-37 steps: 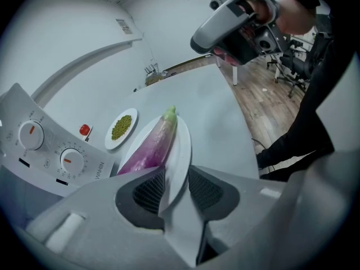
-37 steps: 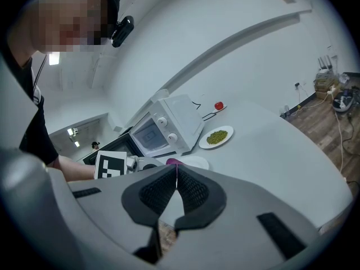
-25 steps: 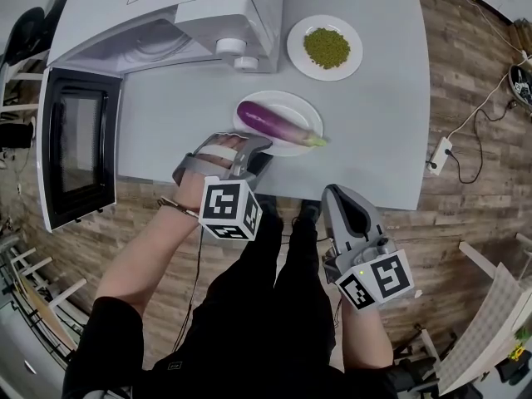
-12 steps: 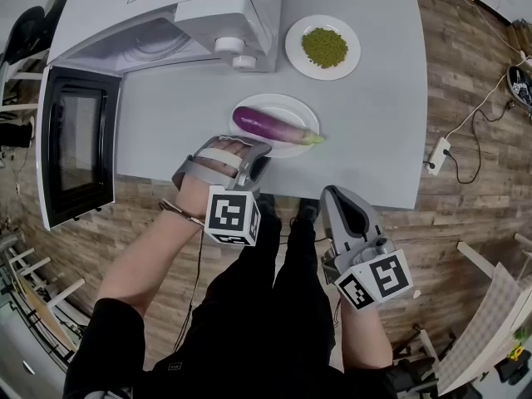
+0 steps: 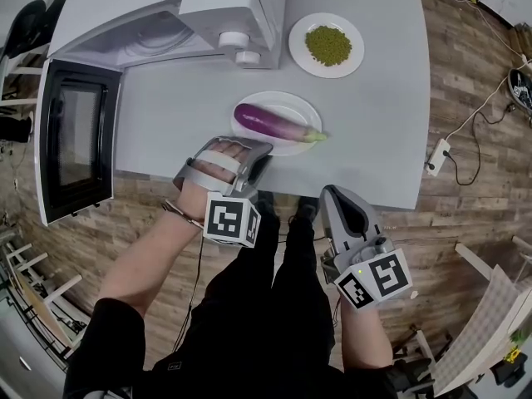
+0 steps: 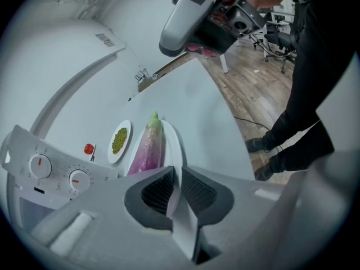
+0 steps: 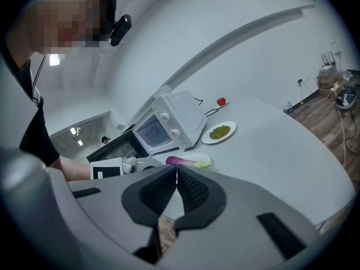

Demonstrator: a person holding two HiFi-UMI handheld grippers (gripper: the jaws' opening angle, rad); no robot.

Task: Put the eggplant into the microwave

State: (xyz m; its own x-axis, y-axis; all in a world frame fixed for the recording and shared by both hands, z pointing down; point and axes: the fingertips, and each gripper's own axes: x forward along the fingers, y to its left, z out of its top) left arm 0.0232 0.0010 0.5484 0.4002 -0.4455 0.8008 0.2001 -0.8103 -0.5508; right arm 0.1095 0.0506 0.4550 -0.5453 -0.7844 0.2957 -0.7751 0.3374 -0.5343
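Observation:
A purple eggplant lies on a white plate near the table's front edge. My left gripper sits at the plate's near left rim. Its jaws are closing with that rim between them, and the pads touch it on both sides. The white microwave stands at the back left with its door swung wide open. My right gripper hangs below the table's front edge, shut on nothing; in its view the eggplant shows far off.
A second plate with green beans stands right of the microwave. A small red tomato lies behind it. The grey table ends just ahead of my legs. A power strip lies on the wooden floor at the right.
My left gripper has rolled a little in place at the plate's rim. The plate, the eggplant and the right gripper have kept still.

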